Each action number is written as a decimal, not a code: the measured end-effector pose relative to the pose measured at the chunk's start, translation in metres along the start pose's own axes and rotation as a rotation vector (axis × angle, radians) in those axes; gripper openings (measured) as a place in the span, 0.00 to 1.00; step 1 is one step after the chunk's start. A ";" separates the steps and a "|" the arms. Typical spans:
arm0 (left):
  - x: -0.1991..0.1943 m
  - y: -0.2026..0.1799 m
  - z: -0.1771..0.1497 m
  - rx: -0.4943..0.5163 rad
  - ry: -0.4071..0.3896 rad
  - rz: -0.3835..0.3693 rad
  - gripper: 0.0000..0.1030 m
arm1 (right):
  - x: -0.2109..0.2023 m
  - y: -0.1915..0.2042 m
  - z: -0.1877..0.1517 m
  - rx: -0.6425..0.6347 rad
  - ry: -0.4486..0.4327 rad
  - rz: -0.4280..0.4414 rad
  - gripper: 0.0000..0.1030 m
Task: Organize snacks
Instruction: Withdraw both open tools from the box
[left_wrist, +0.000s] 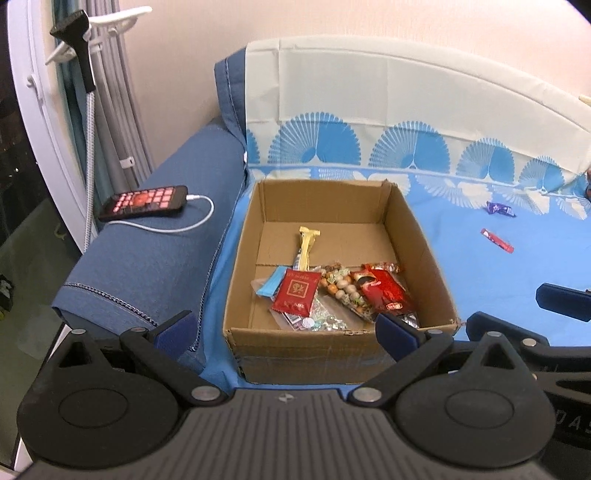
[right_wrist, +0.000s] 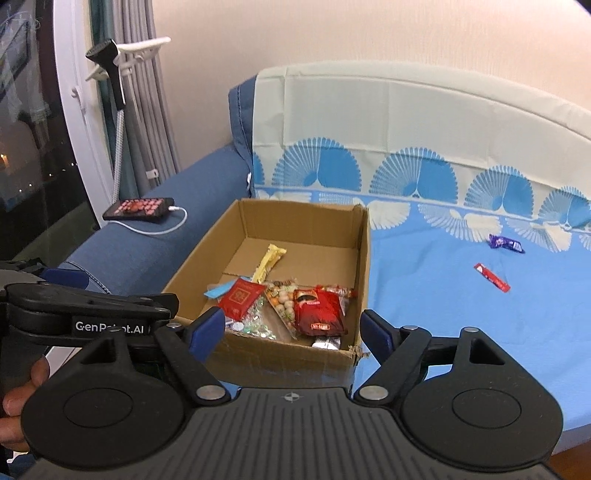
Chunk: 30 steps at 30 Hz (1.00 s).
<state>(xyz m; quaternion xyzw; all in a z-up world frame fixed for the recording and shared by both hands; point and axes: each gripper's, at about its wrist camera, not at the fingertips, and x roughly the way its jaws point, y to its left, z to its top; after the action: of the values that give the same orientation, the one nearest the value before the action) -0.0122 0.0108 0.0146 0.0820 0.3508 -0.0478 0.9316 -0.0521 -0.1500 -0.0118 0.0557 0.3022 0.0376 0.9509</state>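
most of the snacks are already gathered in the box (right_wrist: 258, 343), which is set on the blue sheet (right_wrist: 424, 314) against the sofa arm. inside it, a yellow bar (right_wrist: 269, 260) is seen toward the back, and a red packet (right_wrist: 240, 298), a bag of round sweets (right_wrist: 282, 301) and a red bag (right_wrist: 319, 314) are heaped at the near wall, with a few clear wrappers beneath them. two pieces are left outside, well apart from the box on the sheet: a purple candy (right_wrist: 506, 243) and a red stick (right_wrist: 493, 277), the stick lying nearer.

the right gripper (right_wrist: 291, 328) is held spread wide and empty just before the box's near wall. the left gripper (left_wrist: 284, 328) is likewise spread, with nothing pinched between its pads. the job is judged nearly done: only those two pieces remain to be fetched and dropped in. the phone (left_wrist: 144, 203) on the sofa arm is not part of it.
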 end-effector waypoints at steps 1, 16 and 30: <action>-0.002 0.000 0.000 -0.001 -0.005 0.001 1.00 | -0.002 0.000 0.000 0.000 -0.007 0.001 0.81; -0.010 0.001 -0.001 0.009 -0.022 0.004 1.00 | -0.011 0.002 -0.004 0.006 -0.033 0.010 0.82; 0.007 -0.007 0.010 0.026 0.014 0.019 1.00 | 0.002 -0.015 -0.002 0.057 -0.019 0.010 0.82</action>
<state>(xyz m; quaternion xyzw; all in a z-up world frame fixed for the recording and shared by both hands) -0.0016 0.0015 0.0168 0.0977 0.3560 -0.0431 0.9284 -0.0513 -0.1641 -0.0164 0.0849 0.2940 0.0333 0.9514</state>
